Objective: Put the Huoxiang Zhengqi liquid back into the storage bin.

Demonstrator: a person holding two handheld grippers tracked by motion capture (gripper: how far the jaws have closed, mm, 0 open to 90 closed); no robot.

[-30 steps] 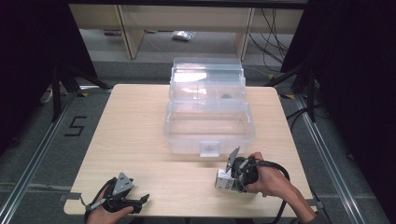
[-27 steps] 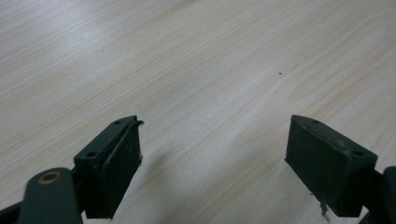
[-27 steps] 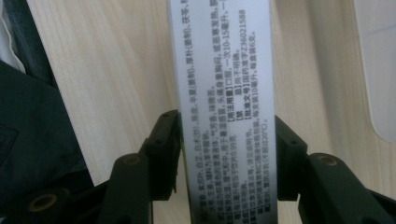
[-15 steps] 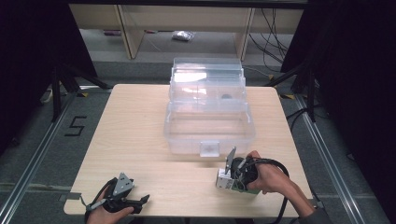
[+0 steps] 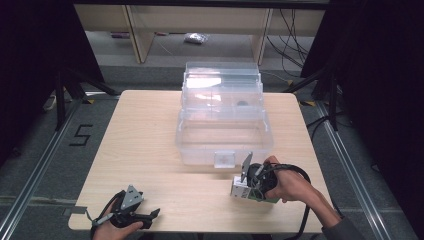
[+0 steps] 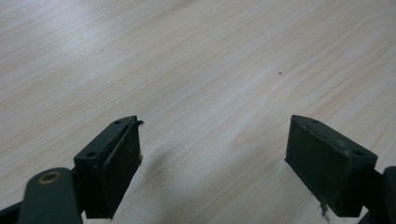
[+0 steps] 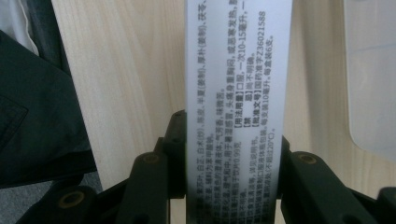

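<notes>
The right gripper (image 5: 239,186) is sitting at the near right of the pale wooden table (image 5: 145,135), held in the person's right hand (image 5: 292,184), and its black jaws are pinching a small white cardboard box printed with rows of black characters (image 7: 238,84). In the right gripper view the box is running straight up between the two jaws, its narrow printed face toward the camera, with the table's wood grain showing on both sides of it. In the high view the white box (image 5: 241,189) is lying just above the tabletop, near the table's front edge and just in front of the latch side of a large clear plastic storage case (image 5: 225,132), whose lid is standing open and whose upper trays are stepping back toward the far side.

The left gripper (image 5: 152,214) is resting at the near left corner of the table in the person's left hand (image 5: 112,227), well apart from the case and the box. In the left gripper view its jaws are standing spread wide with nothing but bare wood between them.
</notes>
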